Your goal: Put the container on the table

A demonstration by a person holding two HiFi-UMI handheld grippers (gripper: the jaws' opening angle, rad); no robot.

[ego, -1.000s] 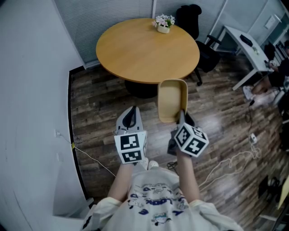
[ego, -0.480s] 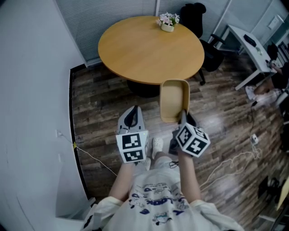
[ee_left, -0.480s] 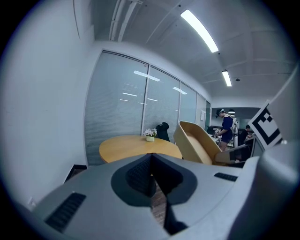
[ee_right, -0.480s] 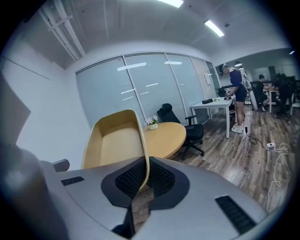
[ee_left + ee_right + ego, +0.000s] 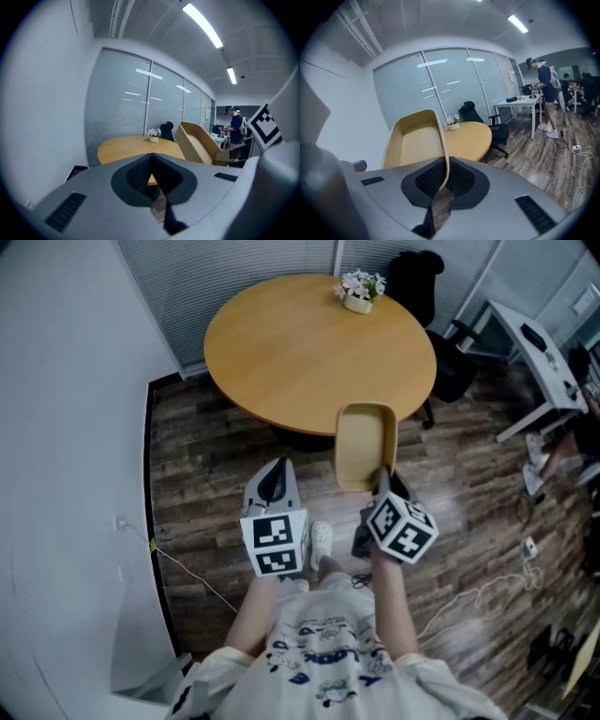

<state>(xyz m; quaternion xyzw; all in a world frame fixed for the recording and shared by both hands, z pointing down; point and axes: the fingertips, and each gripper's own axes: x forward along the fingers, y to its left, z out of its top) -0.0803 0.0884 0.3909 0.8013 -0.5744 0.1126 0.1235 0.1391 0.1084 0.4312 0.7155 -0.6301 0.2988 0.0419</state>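
I'm looking steeply down on a dark plank floor (image 5: 216, 474) with a pale wall (image 5: 66, 427) along my left. The big round wooden table (image 5: 300, 343) fills the top of the head view, its top bare but for a flower pot at the far edge. To the right stands a white desk (image 5: 539, 352), and a black office chair (image 5: 441, 324) sits just behind the table.

Now the container (image 5: 364, 442): a tan, open, oblong tub, up in the air and not resting on anything. In the head view its far end overlaps the table's near edge, while the rest hangs over the floor. It tilts upward, away from me.

My right gripper (image 5: 382, 476) has it. In the right gripper view the jaws are pinched onto the thin side wall at the tub's near end, one pad inside and one outside.

My left gripper (image 5: 273, 472) hangs just beside it, over the floor, carrying nothing. Its own view shows the jaws pressed together with no gap between them.

Smallest of all, the flower pot (image 5: 359, 298): white, with pale blossoms.
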